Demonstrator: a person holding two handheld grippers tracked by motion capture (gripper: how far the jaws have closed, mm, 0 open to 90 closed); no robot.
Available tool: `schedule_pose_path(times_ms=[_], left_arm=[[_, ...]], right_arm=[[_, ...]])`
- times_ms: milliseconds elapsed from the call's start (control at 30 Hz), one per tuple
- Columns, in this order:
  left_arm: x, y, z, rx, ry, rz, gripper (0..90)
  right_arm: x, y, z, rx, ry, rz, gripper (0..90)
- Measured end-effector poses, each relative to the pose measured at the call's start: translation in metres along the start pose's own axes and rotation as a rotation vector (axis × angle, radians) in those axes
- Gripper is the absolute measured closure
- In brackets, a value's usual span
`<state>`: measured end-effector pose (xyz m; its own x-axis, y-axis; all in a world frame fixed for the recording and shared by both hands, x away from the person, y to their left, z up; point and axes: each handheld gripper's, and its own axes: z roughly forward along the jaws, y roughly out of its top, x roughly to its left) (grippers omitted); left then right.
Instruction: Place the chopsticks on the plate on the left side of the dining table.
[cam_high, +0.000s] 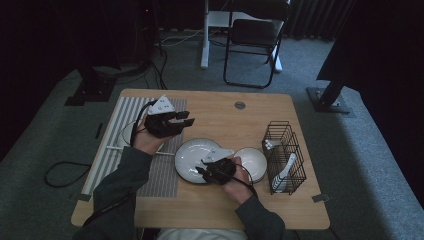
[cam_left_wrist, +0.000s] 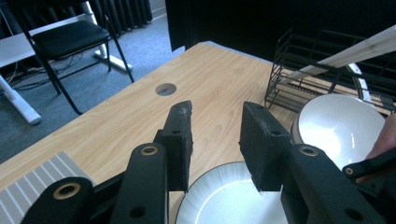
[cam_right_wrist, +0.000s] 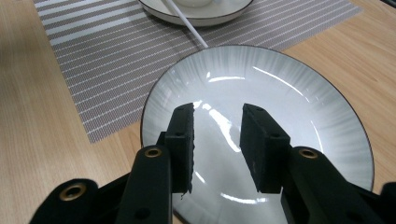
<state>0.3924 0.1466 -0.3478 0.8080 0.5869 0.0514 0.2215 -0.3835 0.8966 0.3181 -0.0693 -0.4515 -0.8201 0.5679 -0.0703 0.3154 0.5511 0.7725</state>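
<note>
**Right hand-held gripper over the plate, jaws parted and empty**

The plate (cam_high: 192, 159) lay flat on the bare wood near the middle of the table (cam_high: 220, 210), its left rim touching or just overlapping the striped placemat (cam_high: 162, 175) that ran along the table's left edge. The right hand-held gripper (cam_high: 200, 171) hovered over the plate's near-right part, jaws pointing toward the placemat. In the right gripper view the plate (cam_right_wrist: 280, 107) sat directly beneath and ahead of the tips; the jaws stood partly open with nothing between them. Whether the tips touched the glaze could not be told.

The left hand-held gripper (cam_high: 184, 121) was held above the table beyond the plate's far-left rim, jaws likewise parted and empty, aimed toward the right edge. The left gripper view showed the plate (cam_left_wrist: 229, 200) below its tips, with the white bowl (cam_left_wrist: 341, 126) and the wire rack (cam_left_wrist: 327, 60) farther on.

Judgement: the right hand-held gripper was the nearer one. The plate being round, no long axis mattered; a grasp would have to take the rim, which lay just toward the table's near edge from the right tips.

Other items: a dish on the placemat (cam_right_wrist: 196, 11), with a white stick resting on it (cam_right_wrist: 187, 23).
</note>
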Motion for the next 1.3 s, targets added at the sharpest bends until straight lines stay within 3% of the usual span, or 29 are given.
schedule_pose_path(times_ms=[433, 800, 1300], left_arm=[[-0.011, 0.008, 0.016, 0.023, -0.03, 0.035, 64.0], [-0.022, 0.016, 0.033, 0.04, -0.063, 0.068, 62.5], [-0.031, 0.031, 0.045, 0.038, -0.083, 0.104, 62.3]], right_arm=[[0.0, -0.022, -0.012, 0.018, -0.043, 0.031, 63.6], [-0.002, -0.038, -0.022, 0.02, -0.051, 0.067, 62.5], [-0.002, -0.045, -0.032, -0.002, -0.059, 0.089, 62.9]])
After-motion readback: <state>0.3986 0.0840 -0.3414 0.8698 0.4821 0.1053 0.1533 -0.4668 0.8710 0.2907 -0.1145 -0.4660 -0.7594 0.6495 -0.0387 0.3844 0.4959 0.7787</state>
